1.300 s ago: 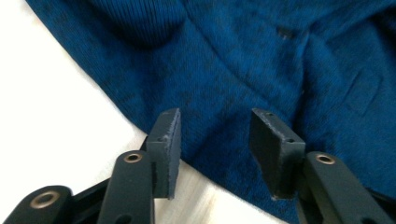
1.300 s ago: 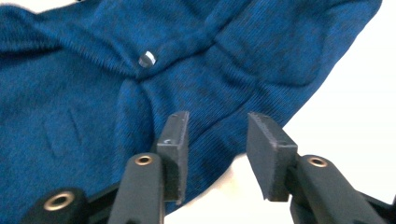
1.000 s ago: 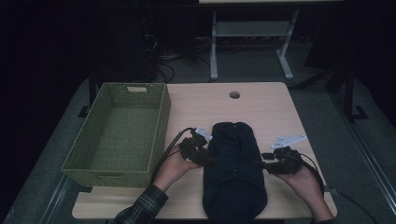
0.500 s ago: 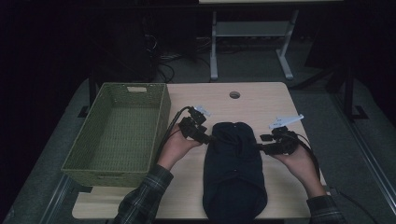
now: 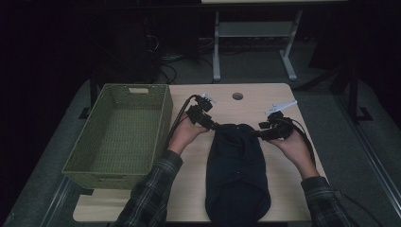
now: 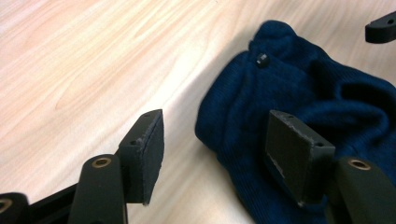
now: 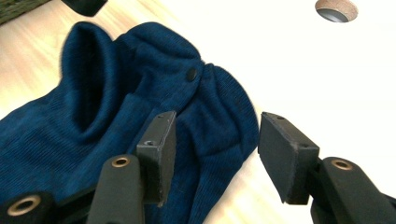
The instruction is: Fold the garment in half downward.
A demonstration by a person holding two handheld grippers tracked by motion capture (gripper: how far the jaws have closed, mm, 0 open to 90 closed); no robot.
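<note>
Sweater (image 5: 236, 175), dark blue and folded into a long bundle, is laid on the desk (image 5: 279, 189), from about the middle of the desk down to the near edge at 6 o'clock in the high view. Its far end is seen between the two grippers. A small dark button (image 6: 262, 59) is seen on the knitted cloth near that end.

The left gripper (image 5: 208, 124) is held at the 10 o'clock corner of the sweater, and the right gripper (image 5: 265, 132) at the 2 o'clock corner. Both are pointed inward, toward the cloth.

In the left gripper view, the jaws are seen well apart. They have just been opening. One jaw is above bare wood, the other is above the edge of the sweater, and the cloth is not pressed by the pads. Nothing is held.

In the right gripper view, the jaws are also apart and have just been opening. The rounded end of the sweater is lying between and under them, but no pad is pressed on it, so the cloth is not gripped.

A green woven basket (image 5: 142, 97) is placed at 9 o'clock of the sweater, close to the left hand (image 5: 184, 135). A round hole (image 5: 237, 96) in the desk is seen at 12 o'clock, beyond the sweater.
</note>
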